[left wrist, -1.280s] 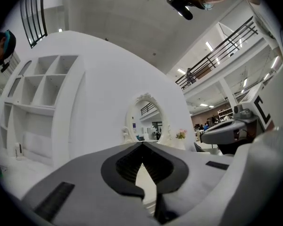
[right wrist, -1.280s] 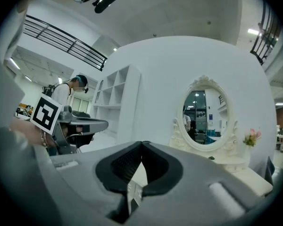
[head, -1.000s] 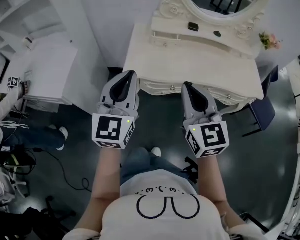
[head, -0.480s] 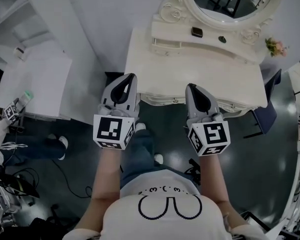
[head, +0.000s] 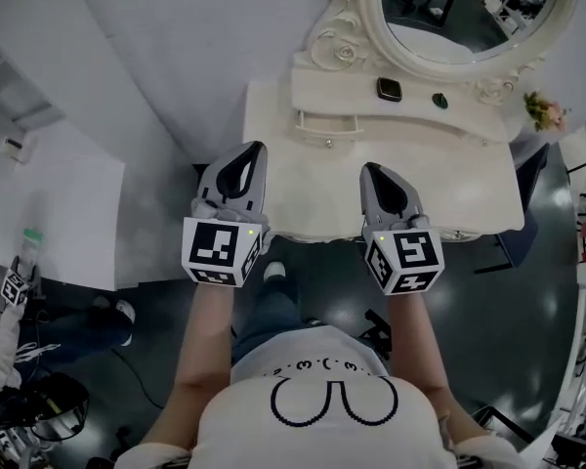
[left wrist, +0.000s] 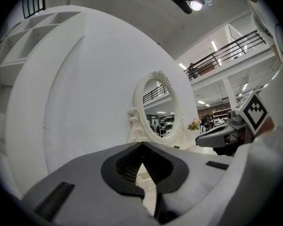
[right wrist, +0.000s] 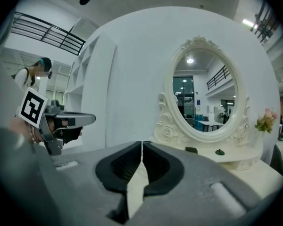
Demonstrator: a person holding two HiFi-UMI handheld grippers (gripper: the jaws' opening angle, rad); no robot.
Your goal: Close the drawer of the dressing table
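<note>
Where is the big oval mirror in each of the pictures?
Head view: mirror at the top right, cut by the top edge.
Left gripper view: mirror just right of the middle, seen slantwise.
Right gripper view: mirror right of the middle, nearly front-on.
Shared landmark: pink flowers to its right in all three.

White T-shirt (head: 327,360), black looped line print, at 6 o'clock; blue jeans (head: 264,311). Left gripper (head: 248,158), right gripper (head: 373,172): grey shells, black ribbed pads, black-and-white marker cubes, green LEDs.
</note>
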